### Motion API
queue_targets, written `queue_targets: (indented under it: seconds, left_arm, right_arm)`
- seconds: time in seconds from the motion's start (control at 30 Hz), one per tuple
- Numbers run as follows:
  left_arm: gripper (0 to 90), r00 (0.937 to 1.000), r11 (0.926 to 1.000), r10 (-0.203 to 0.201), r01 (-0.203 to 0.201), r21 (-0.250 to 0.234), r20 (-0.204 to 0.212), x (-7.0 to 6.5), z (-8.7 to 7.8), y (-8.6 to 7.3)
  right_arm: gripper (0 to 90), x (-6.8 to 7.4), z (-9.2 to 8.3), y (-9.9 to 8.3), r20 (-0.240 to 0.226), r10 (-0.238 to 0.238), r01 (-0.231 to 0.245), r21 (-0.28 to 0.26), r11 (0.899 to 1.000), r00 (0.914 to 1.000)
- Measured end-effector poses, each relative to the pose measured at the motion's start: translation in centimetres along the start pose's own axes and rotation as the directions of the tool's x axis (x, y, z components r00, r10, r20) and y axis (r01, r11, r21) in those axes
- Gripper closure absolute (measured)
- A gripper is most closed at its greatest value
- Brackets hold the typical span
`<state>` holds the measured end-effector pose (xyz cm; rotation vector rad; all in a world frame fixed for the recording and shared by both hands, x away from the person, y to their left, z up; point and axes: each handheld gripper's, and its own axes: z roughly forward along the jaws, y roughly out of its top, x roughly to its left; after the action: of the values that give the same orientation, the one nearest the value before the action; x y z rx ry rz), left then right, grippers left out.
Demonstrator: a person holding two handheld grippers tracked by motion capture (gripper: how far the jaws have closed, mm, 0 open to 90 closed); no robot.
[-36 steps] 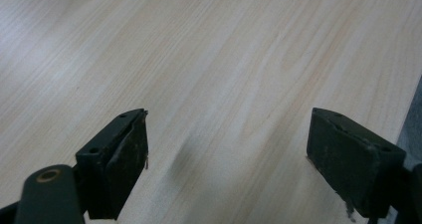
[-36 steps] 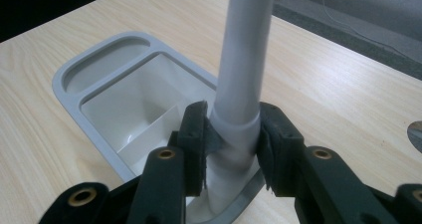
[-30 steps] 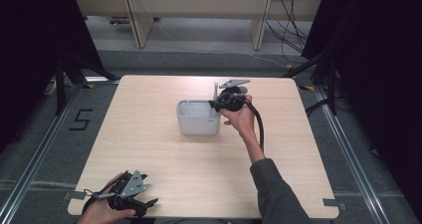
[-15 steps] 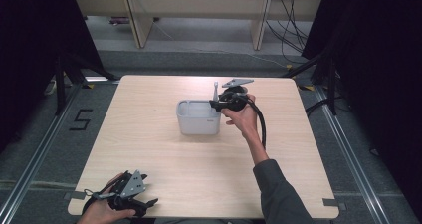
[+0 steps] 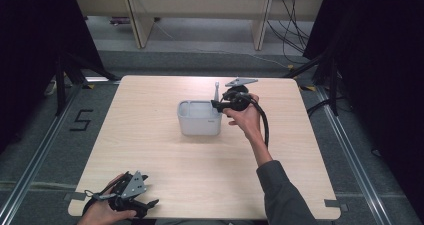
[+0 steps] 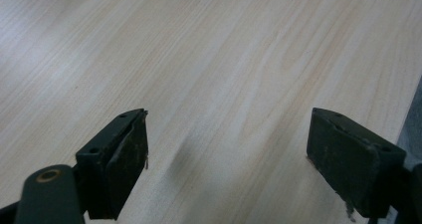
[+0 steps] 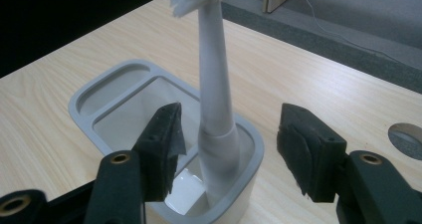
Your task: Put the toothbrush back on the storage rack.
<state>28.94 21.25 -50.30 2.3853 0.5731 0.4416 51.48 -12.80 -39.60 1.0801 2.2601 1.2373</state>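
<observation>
While standing upright in the near right compartment of the grey holder (image 7: 99,115), toothbrush (image 7: 215,99) sits between the right tongs (image 7: 229,144), untouched on both sides, pads clear of the handle. Right tongs just been opening, brush free between the jaws, bristle head up near the top edge of the right gripper view. Seen from the high view: right tongs (image 5: 218,105) at the holder's (image 5: 199,119) right rim, hand (image 5: 244,119) behind them, cable looping down past the wrist, grey plate on top. Toothbrush (image 5: 216,91) pokes up thin and grey from the holder's back right corner. Holder near the middle of the worktop (image 5: 150,150), slightly toward the far side, two compartments visible, the other one holding nothing visible. Left tongs (image 5: 150,203) down at the near left corner of the worktop, well apart from the holder, held in the left hand (image 5: 102,212). Left tongs (image 6: 226,169) wide apart, nothing between the pads, just bare wood grain of the worktop (image 6: 224,59) under them, near its edge.
</observation>
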Motion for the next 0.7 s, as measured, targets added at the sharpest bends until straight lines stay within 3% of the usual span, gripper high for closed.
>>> queue_targets:
  seconds: [0.07,0.13,0.2,0.3,0.33,0.4,0.47,0.5,0.57,0.6,0.63,0.7]
  left_arm:
    - [16.3,1.0,1.0,-0.002,0.002,-0.001,-0.001,0.0,0.0,0.0]
    - [16.2,1.0,1.0,-0.004,0.004,-0.002,-0.002,0.0,0.0,0.0]
    - [16.3,1.0,1.0,-0.002,0.002,-0.003,-0.002,0.0,0.0,0.0]
    - [16.3,1.0,1.0,-0.003,0.003,0.0,-0.002,0.0,0.0,0.0]
    - [16.3,1.0,1.0,-0.003,0.003,-0.001,-0.002,0.0,0.0,0.0]
    - [16.3,1.0,1.0,-0.004,0.004,-0.002,-0.001,0.0,0.0,0.0]
    - [16.3,1.0,1.0,-0.003,0.003,0.0,-0.002,0.0,0.0,0.0]
    - [16.3,1.0,1.0,-0.003,0.003,-0.001,-0.002,0.0,0.0,0.0]
    - [16.3,1.0,1.0,-0.002,0.002,-0.001,-0.002,0.0,0.0,0.0]
    - [16.3,1.0,1.0,-0.003,0.003,-0.001,-0.002,0.0,0.0,0.0]
    - [16.3,1.0,1.0,-0.002,0.002,0.0,-0.003,0.0,0.0,0.0]
    - [16.2,1.0,1.0,-0.001,0.001,0.0,-0.002,0.0,0.0,0.0]
  right_arm:
    - [41.8,0.1,0.0,0.0,-0.013,0.024,-0.024,-0.003,1.0,0.9996]
    - [41.1,0.0,-0.1,0.0,-0.006,0.009,-0.009,-0.004,1.0,0.9999]
    - [39.3,0.1,-0.3,-0.1,-0.009,0.033,-0.033,0.0,0.999,0.9994]
    - [37.5,-0.1,-0.5,-0.1,-0.004,0.007,-0.007,-0.01,1.0,1.0]
    - [36.9,0.0,-0.7,-0.2,-0.005,0.032,-0.032,-0.008,0.999,0.9995]
    - [35.6,0.0,-0.9,-0.2,-0.005,0.032,-0.032,-0.004,0.999,0.9995]
    - [35.2,-0.1,-1.1,-0.3,0.004,0.008,-0.008,-0.011,1.0,1.0]
    - [35.0,0.0,-1.2,-0.4,-0.004,0.027,-0.027,-0.011,1.0,0.9996]
    - [34.6,0.1,-1.4,-0.5,-0.004,0.021,-0.021,-0.007,1.0,0.9998]
    - [34.4,0.0,-1.5,-0.6,0.004,-0.003,0.003,-0.008,1.0,1.0]
    - [34.2,0.2,-1.6,-0.7,-0.007,0.035,-0.035,-0.01,0.999,0.9994]
    - [33.3,0.0,-1.9,-1.0,-0.011,0.0,0.0,-0.014,1.0,0.9999]
